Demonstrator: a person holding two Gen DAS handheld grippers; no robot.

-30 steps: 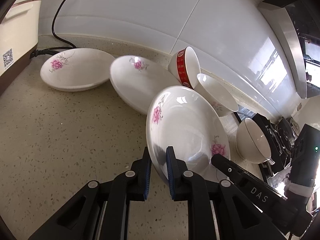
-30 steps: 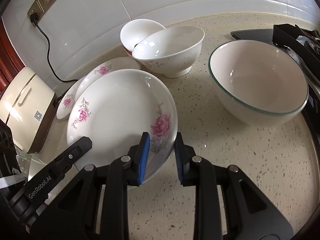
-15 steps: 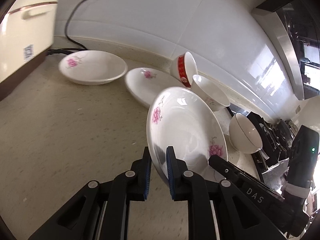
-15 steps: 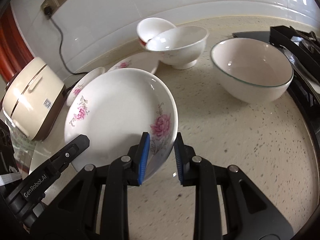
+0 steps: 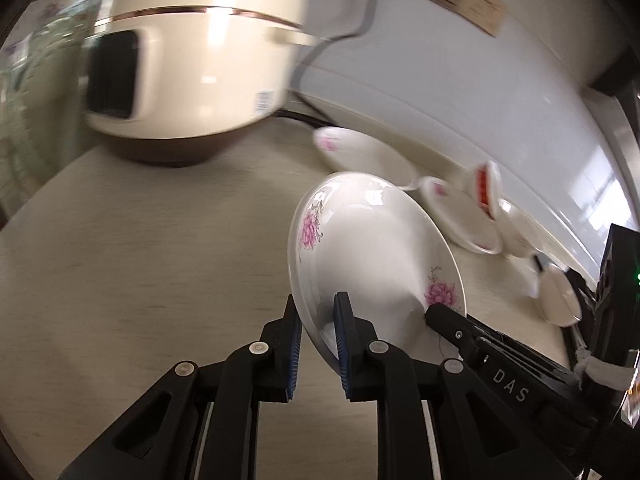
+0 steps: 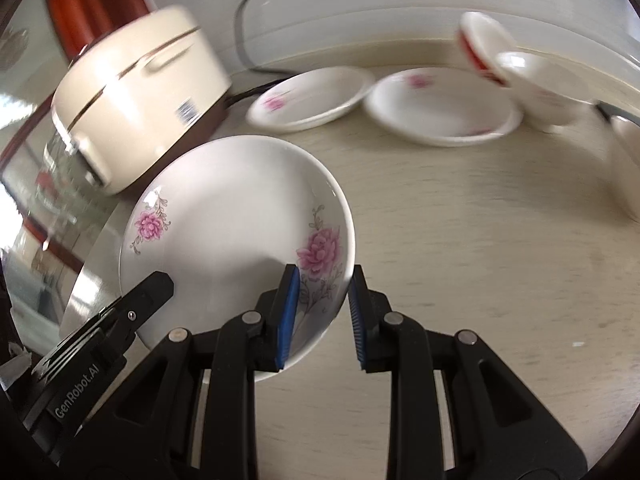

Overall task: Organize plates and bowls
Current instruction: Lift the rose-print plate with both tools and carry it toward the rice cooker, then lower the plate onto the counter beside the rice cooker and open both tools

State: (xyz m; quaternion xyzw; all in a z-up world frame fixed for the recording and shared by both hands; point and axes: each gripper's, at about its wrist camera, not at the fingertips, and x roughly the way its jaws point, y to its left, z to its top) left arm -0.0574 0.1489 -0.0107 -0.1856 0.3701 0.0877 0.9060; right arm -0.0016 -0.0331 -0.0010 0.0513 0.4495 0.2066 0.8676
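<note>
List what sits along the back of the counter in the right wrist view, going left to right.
Cream rice cooker → shallow white plate with a pink flower → second white floral plate → tilted white bowl with a red band → plain white bowl.

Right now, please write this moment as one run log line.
left gripper: shut on floral plate | right gripper: shut on floral plate | plate: lifted, tilted

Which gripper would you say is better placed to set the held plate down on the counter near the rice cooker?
Left, probably. The left gripper and right gripper both clamp the flowered plate, but the left holds its rim on the rice cooker side.
</note>
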